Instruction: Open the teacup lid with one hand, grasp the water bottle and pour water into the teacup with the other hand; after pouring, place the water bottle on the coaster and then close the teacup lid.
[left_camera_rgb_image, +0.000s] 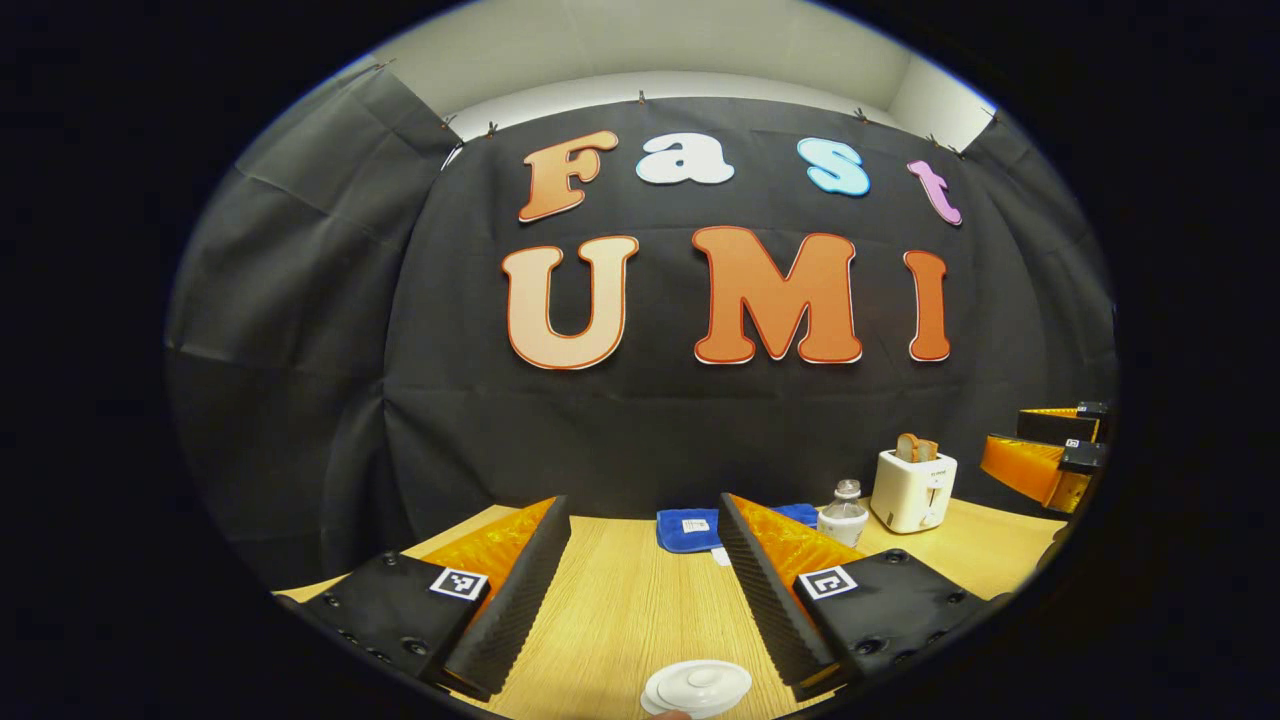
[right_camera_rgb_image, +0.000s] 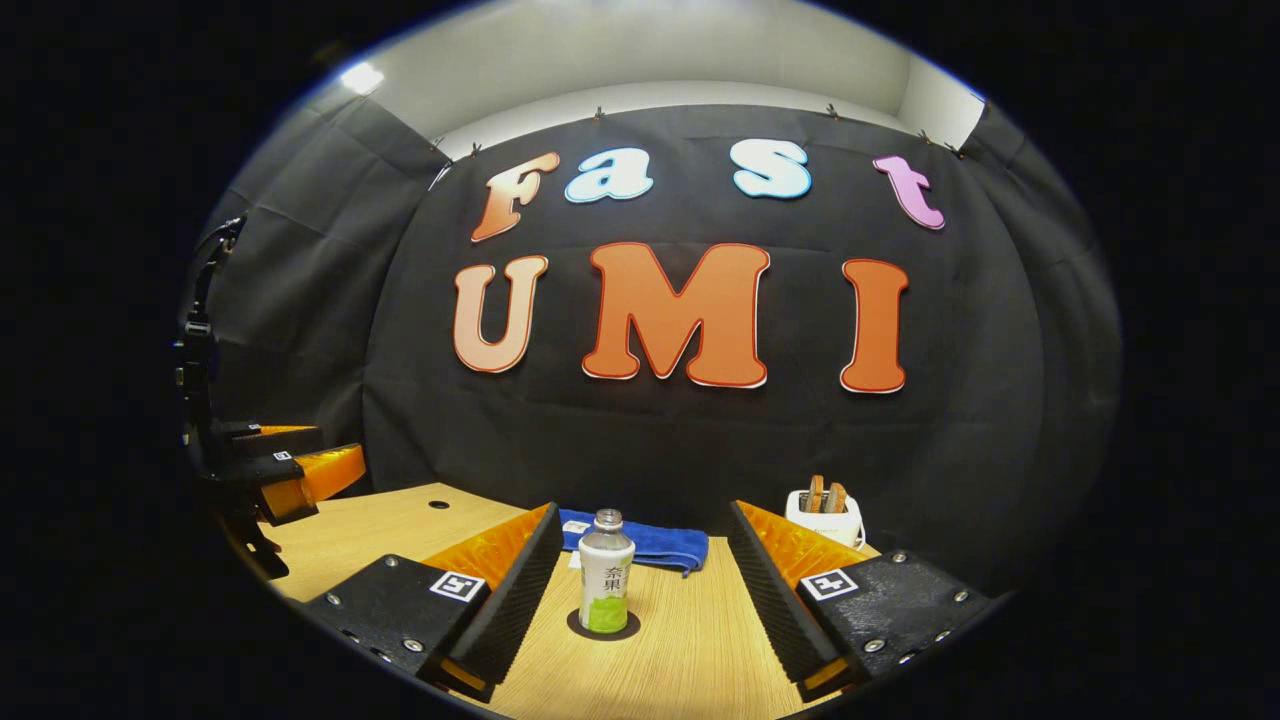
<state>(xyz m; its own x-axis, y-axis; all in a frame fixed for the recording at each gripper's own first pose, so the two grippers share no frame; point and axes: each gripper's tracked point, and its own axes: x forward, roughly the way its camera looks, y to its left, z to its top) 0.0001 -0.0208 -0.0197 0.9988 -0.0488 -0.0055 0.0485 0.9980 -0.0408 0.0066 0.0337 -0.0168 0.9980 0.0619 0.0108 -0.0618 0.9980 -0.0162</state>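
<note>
A white teacup lid (left_camera_rgb_image: 697, 688) with a round knob lies low in the left gripper view, below and between the fingers of my left gripper (left_camera_rgb_image: 643, 500), which is open and holds nothing. The cup beneath the lid is hidden. The water bottle (right_camera_rgb_image: 606, 585), clear with a white and green label, stands upright on a dark round coaster (right_camera_rgb_image: 604, 628), ahead of my right gripper (right_camera_rgb_image: 642, 508) and between its spread fingers, touching neither. That gripper is open. The same bottle (left_camera_rgb_image: 843, 513) stands far right in the left gripper view.
A blue cloth (right_camera_rgb_image: 640, 540) lies at the back of the wooden table (right_camera_rgb_image: 690, 650), behind the bottle. A white toaster (right_camera_rgb_image: 825, 512) with bread slices stands at the back right. The other gripper (right_camera_rgb_image: 290, 470) hangs at the left edge over the table.
</note>
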